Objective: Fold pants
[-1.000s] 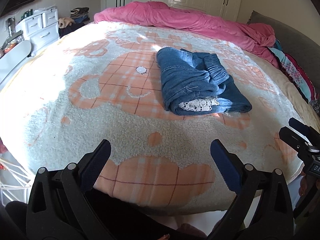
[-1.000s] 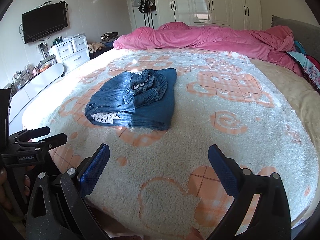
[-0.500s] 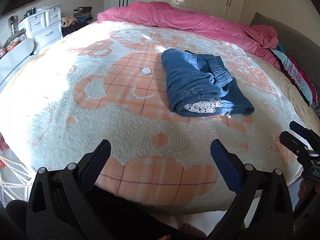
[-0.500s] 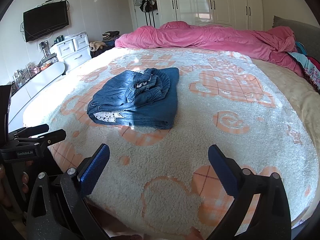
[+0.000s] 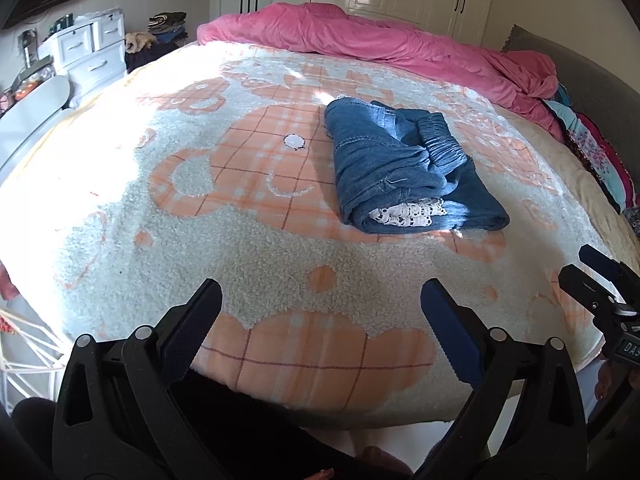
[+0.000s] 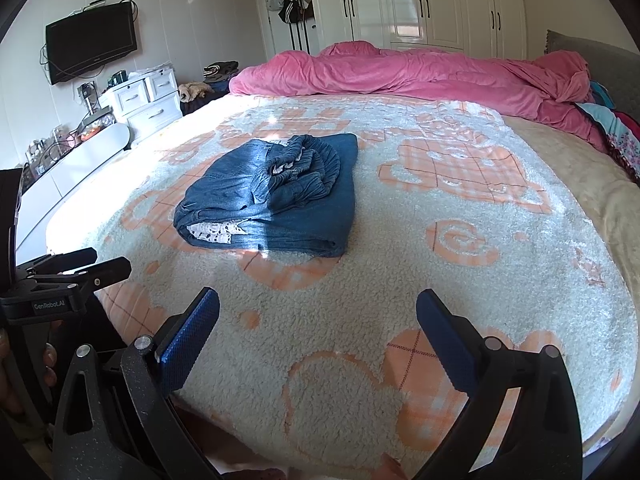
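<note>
Blue denim pants (image 5: 404,168) lie folded into a compact bundle on the fleece blanket, white lace trim showing at the near end; in the right wrist view the pants (image 6: 276,200) sit left of centre. My left gripper (image 5: 320,312) is open near the bed's front edge, well short of the pants, nothing between its fingers. My right gripper (image 6: 318,320) is open too, also back from the bundle and empty. Each gripper shows at the other view's edge: the right gripper (image 5: 600,280) and the left gripper (image 6: 76,272).
The white-and-orange blanket (image 5: 200,200) covers the bed. A pink duvet (image 6: 400,72) is bunched along the far side. Patterned clothes (image 5: 592,148) lie at the right edge. White drawers (image 6: 144,100) and a wall TV (image 6: 92,40) stand left; wardrobes (image 6: 420,4) behind.
Both views have shifted slightly, the pants sitting a little lower and larger in frame. The pants have not moved on the blanket. Both grippers stay open.
</note>
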